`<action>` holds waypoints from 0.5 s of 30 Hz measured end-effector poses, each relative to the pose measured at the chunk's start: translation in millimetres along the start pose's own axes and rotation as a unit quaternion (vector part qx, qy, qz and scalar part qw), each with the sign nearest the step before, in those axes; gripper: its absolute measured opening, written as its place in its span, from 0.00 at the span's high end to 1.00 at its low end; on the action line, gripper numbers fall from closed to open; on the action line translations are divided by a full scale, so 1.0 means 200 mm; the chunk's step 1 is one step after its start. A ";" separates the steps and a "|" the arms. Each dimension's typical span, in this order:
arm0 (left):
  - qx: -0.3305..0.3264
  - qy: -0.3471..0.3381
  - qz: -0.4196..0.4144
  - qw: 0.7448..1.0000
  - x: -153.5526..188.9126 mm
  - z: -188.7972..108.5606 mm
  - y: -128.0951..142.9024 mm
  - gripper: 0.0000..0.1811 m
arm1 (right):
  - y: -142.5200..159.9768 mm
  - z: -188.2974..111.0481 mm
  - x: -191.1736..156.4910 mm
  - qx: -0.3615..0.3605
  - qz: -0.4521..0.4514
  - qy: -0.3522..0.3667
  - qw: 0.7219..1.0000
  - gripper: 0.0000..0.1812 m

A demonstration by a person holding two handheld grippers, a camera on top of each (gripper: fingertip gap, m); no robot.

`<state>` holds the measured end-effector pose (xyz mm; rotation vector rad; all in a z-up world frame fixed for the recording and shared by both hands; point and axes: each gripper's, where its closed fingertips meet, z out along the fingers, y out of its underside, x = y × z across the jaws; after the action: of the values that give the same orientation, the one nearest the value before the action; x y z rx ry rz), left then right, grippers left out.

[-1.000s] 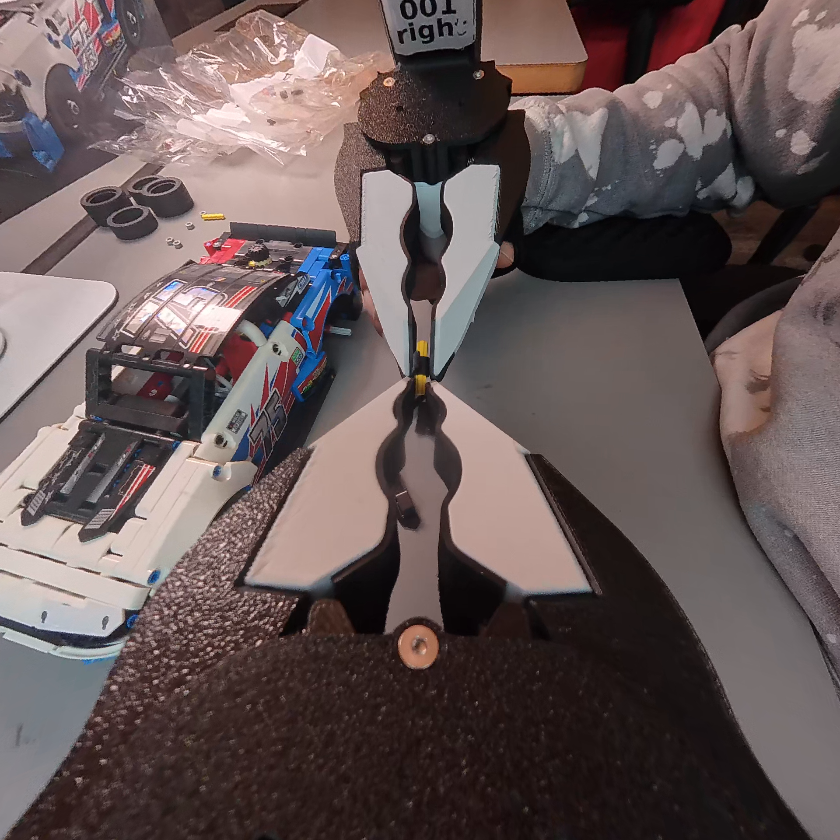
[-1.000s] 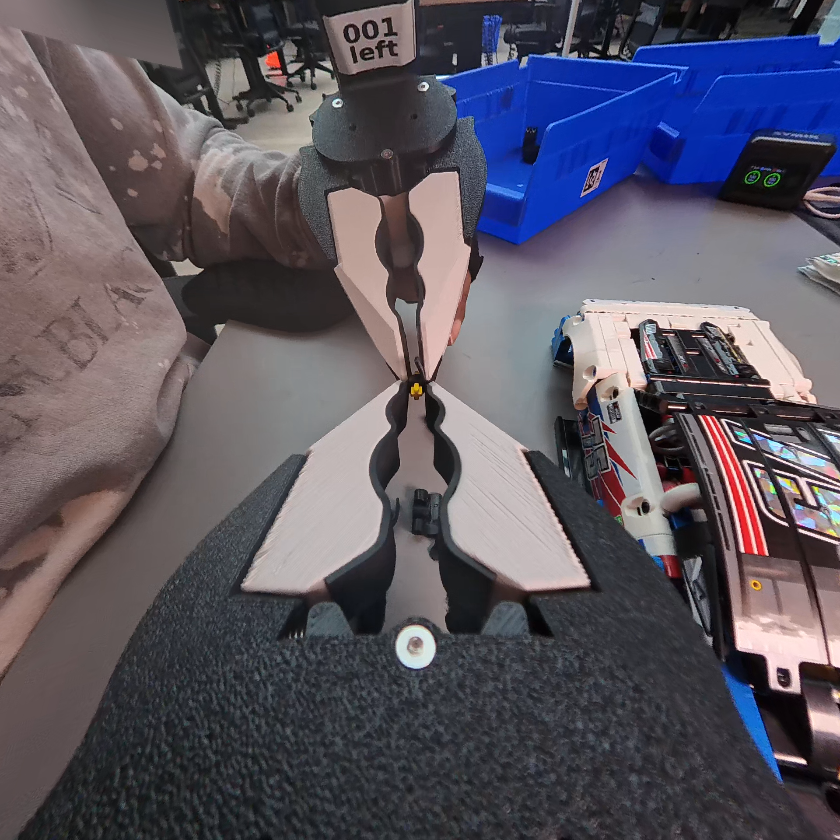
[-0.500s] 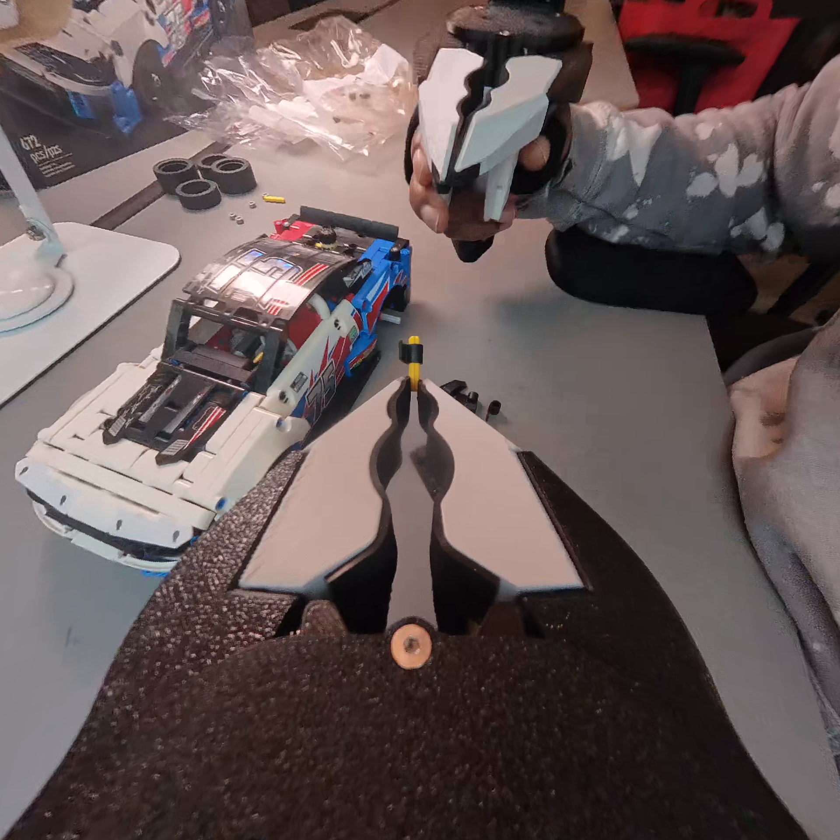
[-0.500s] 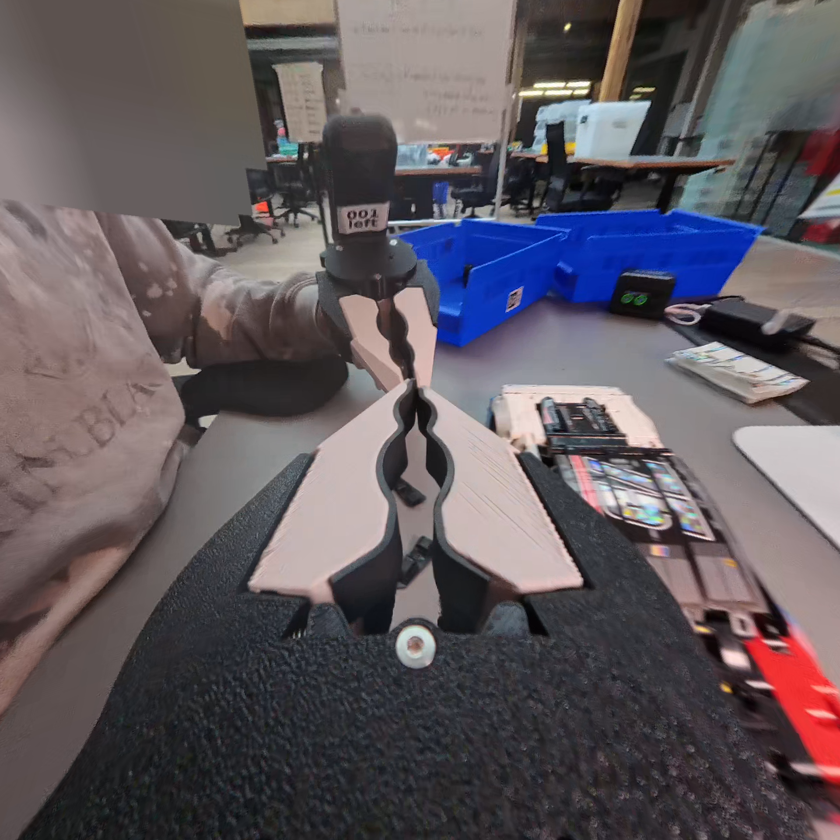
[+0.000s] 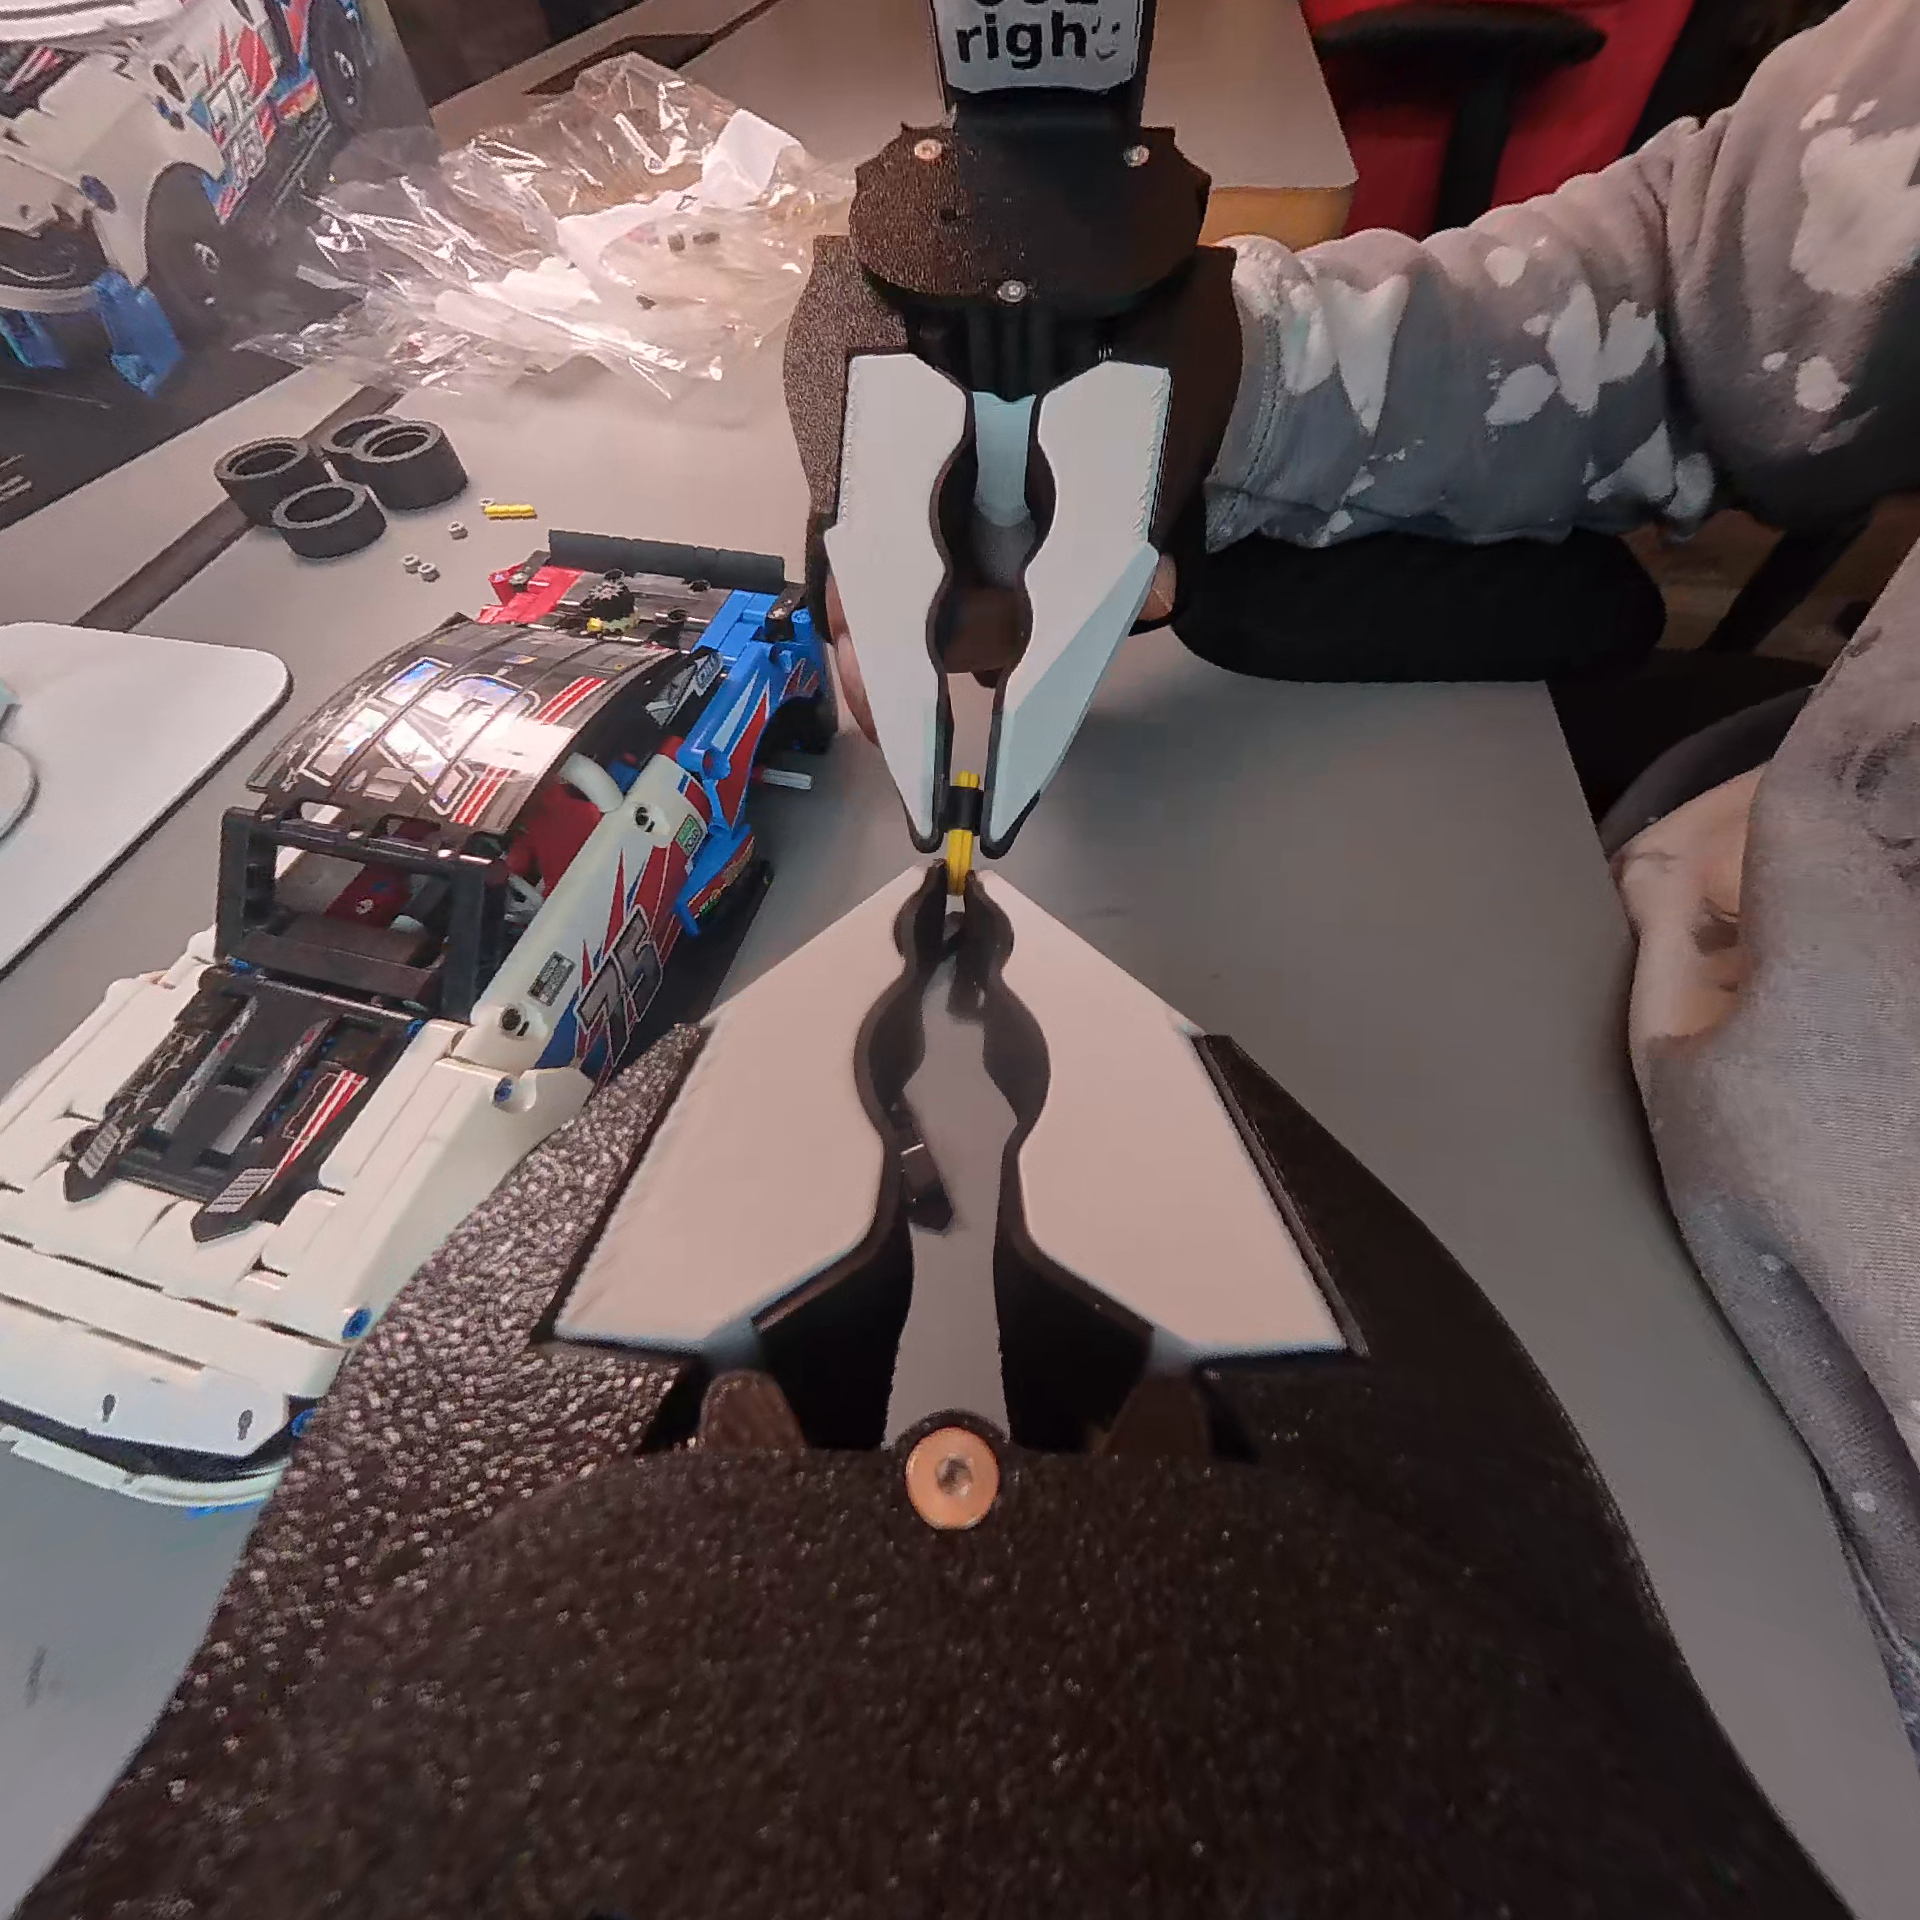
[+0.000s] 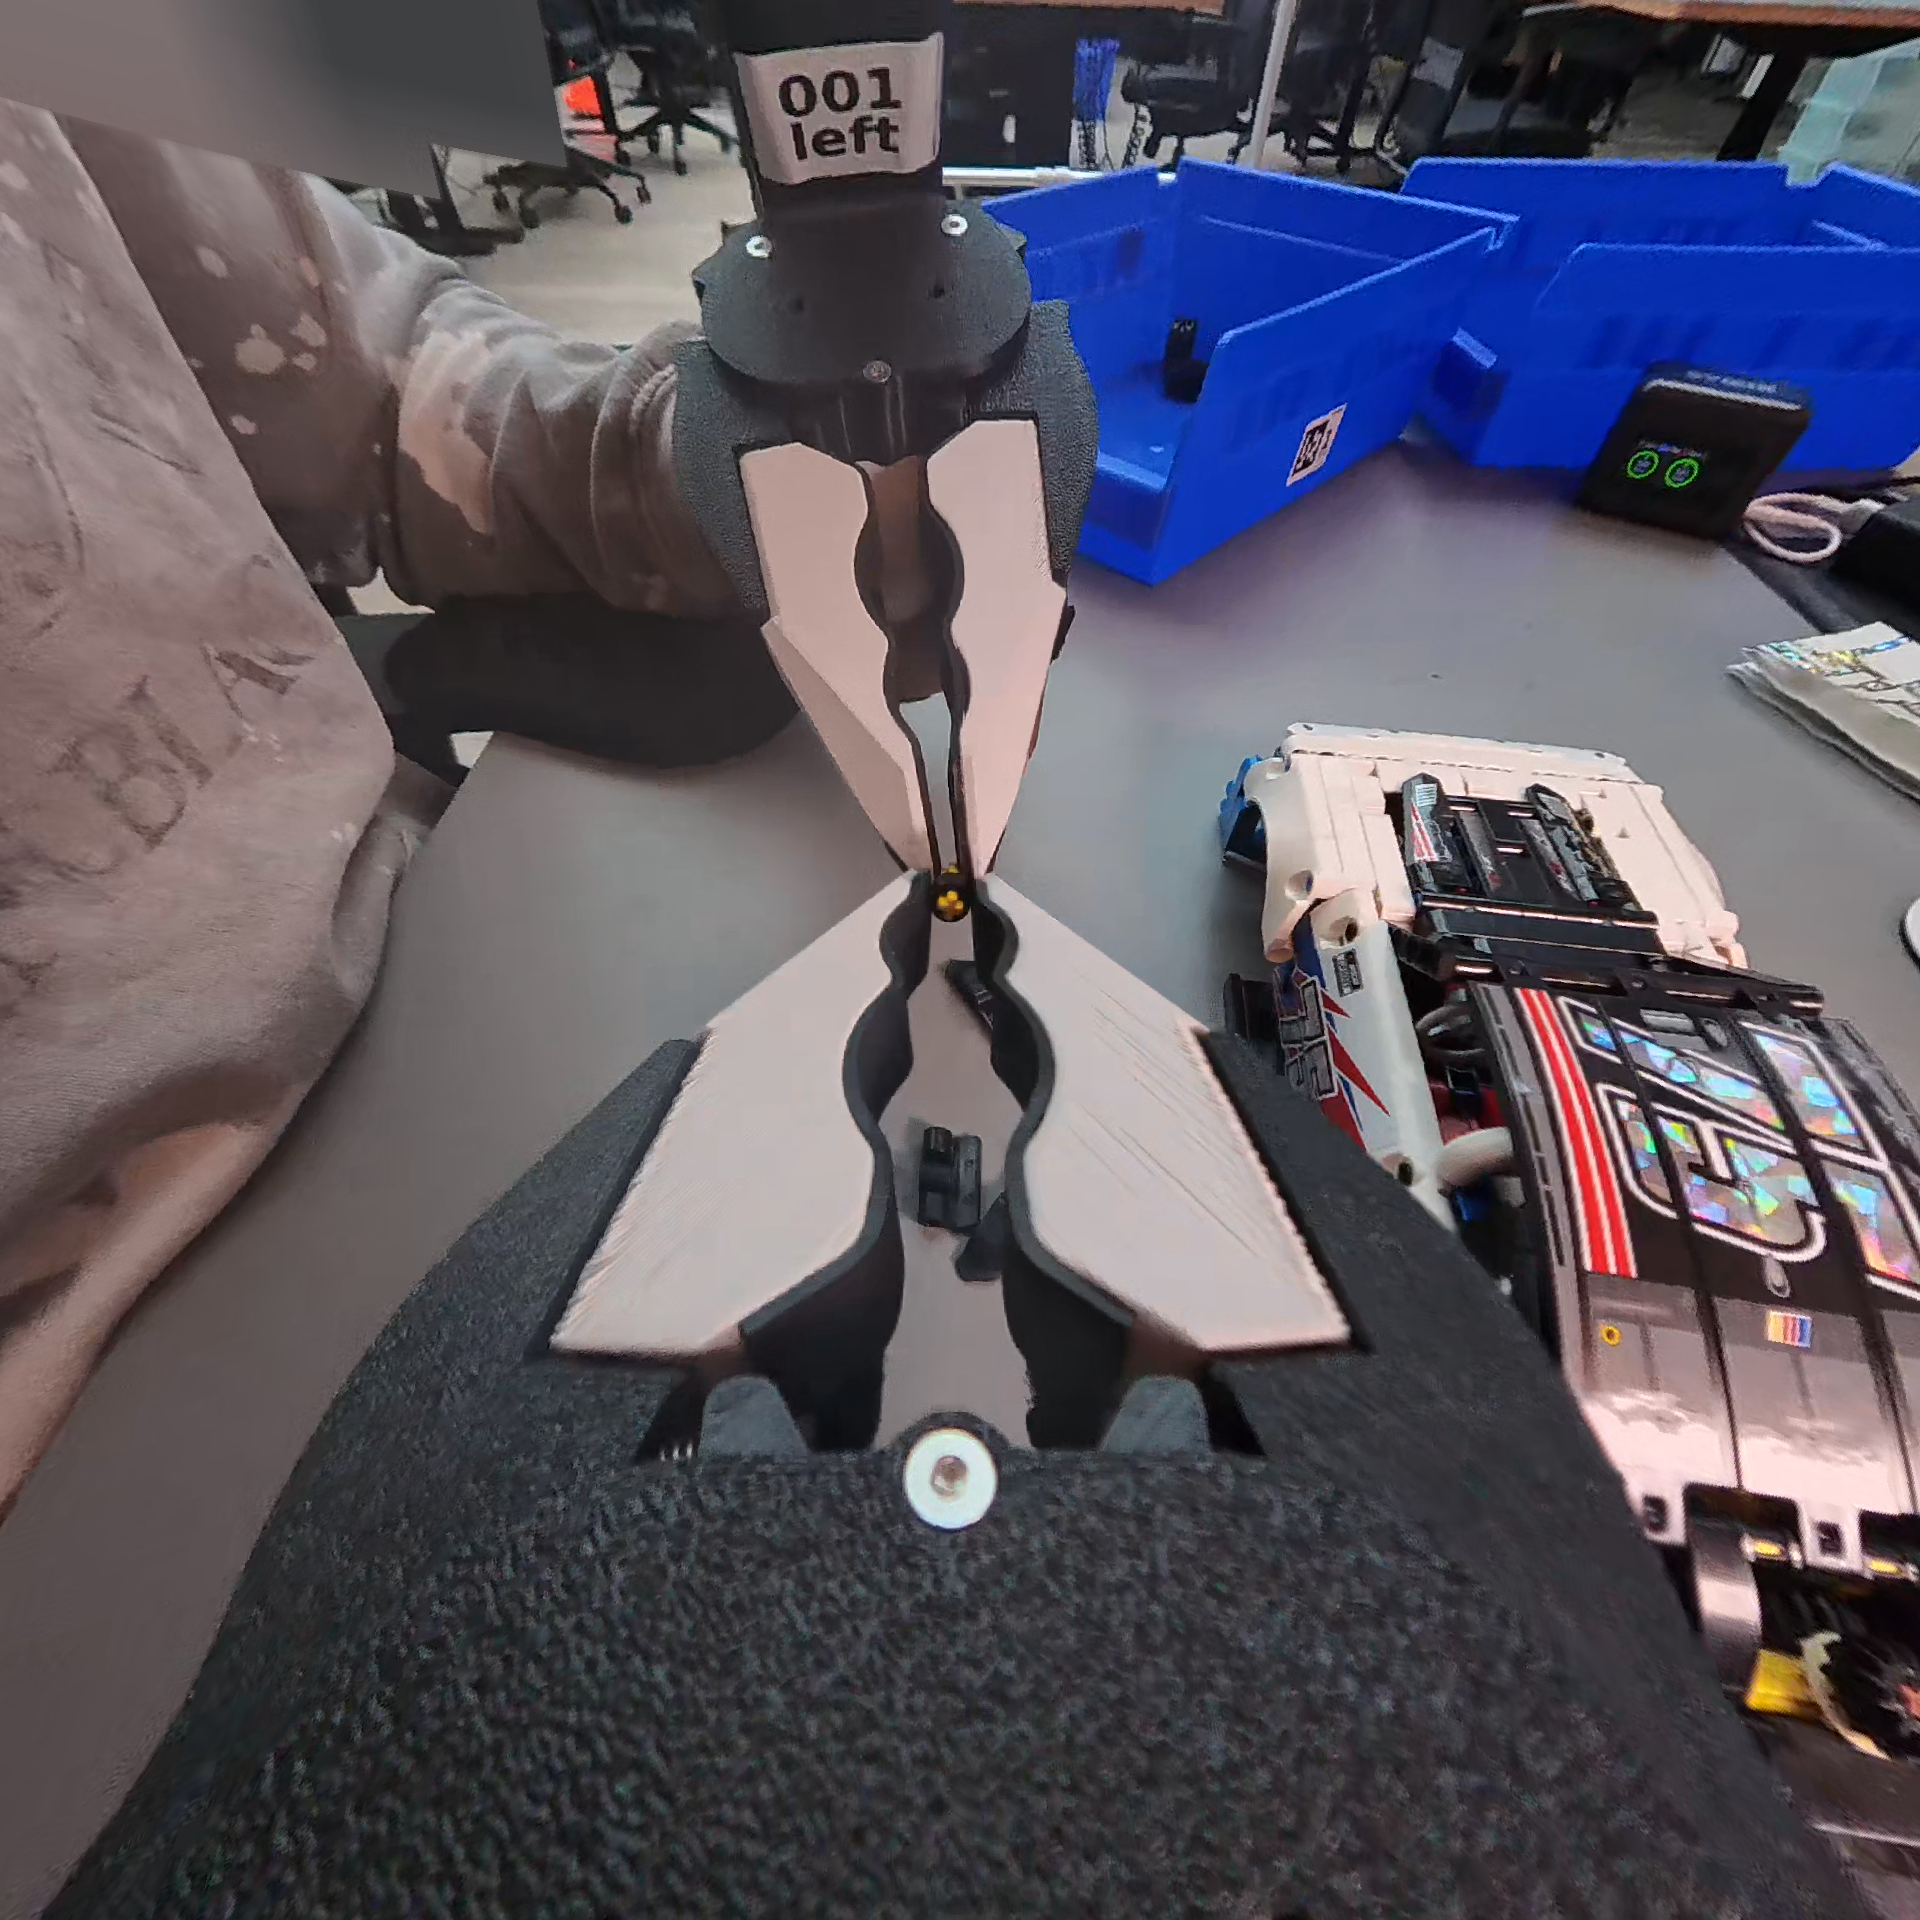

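Observation:
My left gripper (image 5: 951,883) is shut on one end of a short yellow axle (image 5: 958,847) that carries a small black bush (image 5: 963,805). My right gripper (image 5: 958,826) faces it tip to tip and is shut on the other end around the bush. In the right wrist view the axle's yellow end (image 6: 948,902) shows between my right gripper's tips (image 6: 945,906), with the left gripper (image 6: 948,864) just beyond. Both hover above the grey table (image 5: 1299,935). Small black parts (image 6: 948,1184) lie on the table beneath. A white, blue and red brick race car (image 5: 416,935) stands beside them.
Three black tyres (image 5: 343,478), a loose yellow pin (image 5: 509,509) and clear plastic bags (image 5: 582,239) lie beyond the car. Blue bins (image 6: 1299,343), a black device with green lights (image 6: 1683,457) and a booklet (image 6: 1839,696) sit at the table's far side. A person's sleeve (image 5: 1507,343) reaches in. Both grippers' tips are close together, under 4 cm apart.
Half a second ago the right gripper was lifted away while the left held the axle alone. It has come back down and closed on the axle's far end, tip to tip as one second ago.

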<state>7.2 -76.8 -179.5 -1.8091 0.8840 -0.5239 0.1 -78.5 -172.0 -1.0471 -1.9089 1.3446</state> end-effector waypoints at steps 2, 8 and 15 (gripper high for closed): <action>0.017 0.007 -0.015 1.000 0.00 -0.01 -0.03 0.99 | -0.02 -0.02 -0.01 0.009 -0.006 -0.007 1.000 0.97; 0.008 -0.037 -0.036 0.999 -0.14 -0.12 0.04 0.99 | -0.17 -0.26 0.12 0.083 0.008 0.037 0.996 0.97; -0.004 -0.064 -0.047 0.997 -0.22 -0.13 0.07 0.99 | 0.04 -0.23 0.20 -0.031 -0.013 0.092 0.995 0.97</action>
<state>-43.7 -62.4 -180.7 -1.8758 0.7163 -0.4588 18.0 -20.5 -163.2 -1.1328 -1.8312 1.1390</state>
